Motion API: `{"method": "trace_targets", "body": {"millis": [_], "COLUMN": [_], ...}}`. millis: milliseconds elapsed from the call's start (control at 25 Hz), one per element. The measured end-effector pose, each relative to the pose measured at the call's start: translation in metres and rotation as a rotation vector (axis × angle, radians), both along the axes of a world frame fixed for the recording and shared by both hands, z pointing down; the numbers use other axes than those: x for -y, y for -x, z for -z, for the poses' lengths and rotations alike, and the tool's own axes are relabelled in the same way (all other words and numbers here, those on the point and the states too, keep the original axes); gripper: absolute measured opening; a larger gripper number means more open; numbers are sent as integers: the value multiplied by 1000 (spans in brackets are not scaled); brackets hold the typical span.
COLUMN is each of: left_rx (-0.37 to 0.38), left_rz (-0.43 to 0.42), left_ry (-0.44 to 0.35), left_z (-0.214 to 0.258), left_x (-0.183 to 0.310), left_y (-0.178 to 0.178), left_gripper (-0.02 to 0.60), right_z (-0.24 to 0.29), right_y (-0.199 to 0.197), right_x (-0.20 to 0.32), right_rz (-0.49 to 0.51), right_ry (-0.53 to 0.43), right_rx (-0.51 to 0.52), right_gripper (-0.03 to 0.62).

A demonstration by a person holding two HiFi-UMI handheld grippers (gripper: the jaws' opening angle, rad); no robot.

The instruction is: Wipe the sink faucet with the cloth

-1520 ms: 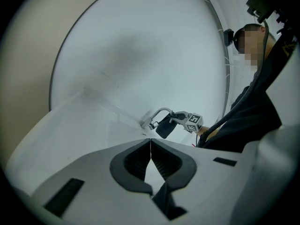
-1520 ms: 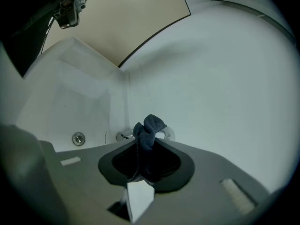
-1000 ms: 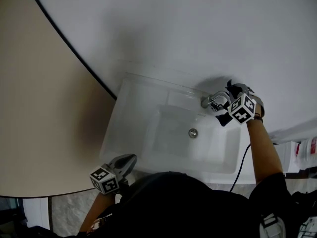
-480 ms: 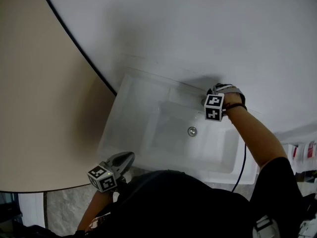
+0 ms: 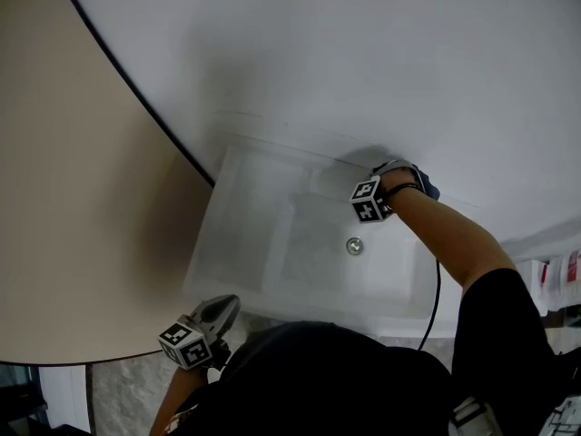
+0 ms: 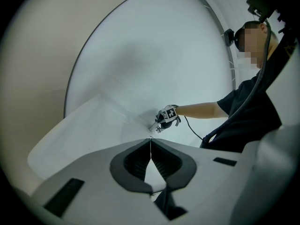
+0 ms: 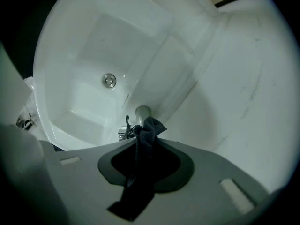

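Note:
A dark blue cloth [image 7: 148,127] sticks out of my right gripper [image 7: 146,138], which is shut on it. The bunched end of the cloth presses on the chrome faucet [image 7: 141,113] at the back rim of the white sink [image 7: 84,36]. In the head view my right gripper [image 5: 381,189] sits over the faucet and hides it. The left gripper view shows the faucet's spout [image 6: 154,127] poking out below the right gripper [image 6: 168,116]. My left gripper [image 5: 221,310] hangs at the sink's [image 5: 245,234] near left corner, shut with nothing in it [image 6: 150,146].
The drain [image 5: 354,245] lies in the middle of the basin, just in front of the faucet. A black cable [image 5: 434,298] trails from my right gripper along the arm. A beige wall [image 5: 64,198] borders the white surface on the left. Bottles [image 5: 567,271] stand at the far right edge.
My right gripper has swung left with the cloth, from the faucet's right side to on top of it, and now looks down into the basin. The left gripper has barely moved.

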State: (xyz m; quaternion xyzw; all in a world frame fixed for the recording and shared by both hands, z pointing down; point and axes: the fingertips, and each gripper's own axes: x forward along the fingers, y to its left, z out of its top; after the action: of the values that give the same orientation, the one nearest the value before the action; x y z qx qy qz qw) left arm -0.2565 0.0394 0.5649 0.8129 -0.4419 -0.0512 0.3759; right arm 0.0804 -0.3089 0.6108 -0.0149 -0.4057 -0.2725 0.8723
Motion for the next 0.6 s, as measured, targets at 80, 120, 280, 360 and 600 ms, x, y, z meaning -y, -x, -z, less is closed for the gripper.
{"method": "trace_targets", "body": {"millis": [80, 120, 280, 360, 600], "left_rx": [-1, 2, 3, -2, -2], "left_rz": [-10, -15, -48, -71, -126], "left_ry": [-15, -22, -38, -44, -35], "left_z": [4, 6, 10, 11, 13], "left_x": [4, 6, 14, 20, 35], "left_y": [-3, -3, -10, -18, -34], "left_gripper": [3, 3, 3, 3, 3], "right_z": [27, 44, 98, 108, 103], "right_y": [0, 1, -3, -15, -27], "right_x": [-3, -5, -34, -56, -86], "right_rz": [-48, -75, -136, -153, -66], "right_ry": [-37, -66, -158, -201, -383], "right_rx": [82, 142, 397, 491, 713], "right_gripper": [69, 69, 69, 69, 69]}}
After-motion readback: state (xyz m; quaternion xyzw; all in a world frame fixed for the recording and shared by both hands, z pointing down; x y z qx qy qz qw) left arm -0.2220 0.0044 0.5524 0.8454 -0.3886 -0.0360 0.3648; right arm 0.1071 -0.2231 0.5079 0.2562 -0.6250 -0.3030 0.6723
